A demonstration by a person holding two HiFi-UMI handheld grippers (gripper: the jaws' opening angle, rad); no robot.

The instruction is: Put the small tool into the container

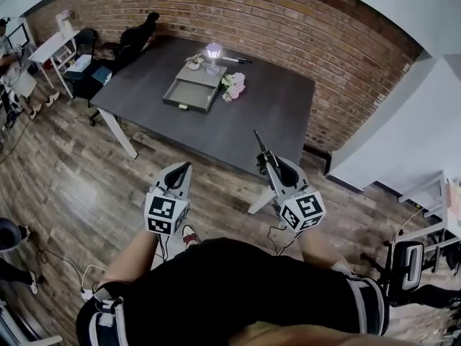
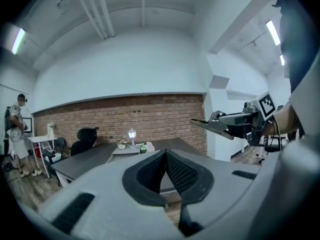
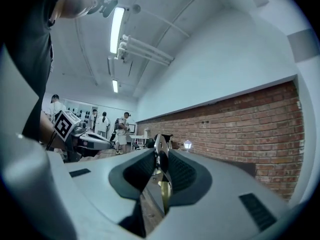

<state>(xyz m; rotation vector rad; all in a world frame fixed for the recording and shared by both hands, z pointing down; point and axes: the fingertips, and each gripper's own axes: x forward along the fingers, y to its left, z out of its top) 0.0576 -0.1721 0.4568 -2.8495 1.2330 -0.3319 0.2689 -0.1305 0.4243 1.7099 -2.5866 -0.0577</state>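
Note:
My right gripper [image 1: 268, 161] is shut on a small slim metal tool [image 1: 259, 144] whose tip points toward the table. In the right gripper view the tool [image 3: 160, 146] sticks up from between the pads, and the right gripper [image 3: 161, 160] is held in the air. The container, a shallow open grey drawer box [image 1: 191, 92], lies on the far middle of the dark table [image 1: 274, 114], well ahead of both grippers. My left gripper [image 1: 184, 169] is shut with nothing in it; the left gripper [image 2: 165, 154] shows its pads meeting. Both hang over the wood floor in front of the table.
A small lit lamp [image 1: 214, 51], a flower bunch [image 1: 234, 85] and a little bowl [image 1: 194, 61] stand around the box. Black chairs [image 1: 137, 34] and a white desk [image 1: 54, 49] sit at the left. A brick wall [image 1: 324, 42] runs behind. People stand at the far left [image 2: 15, 134].

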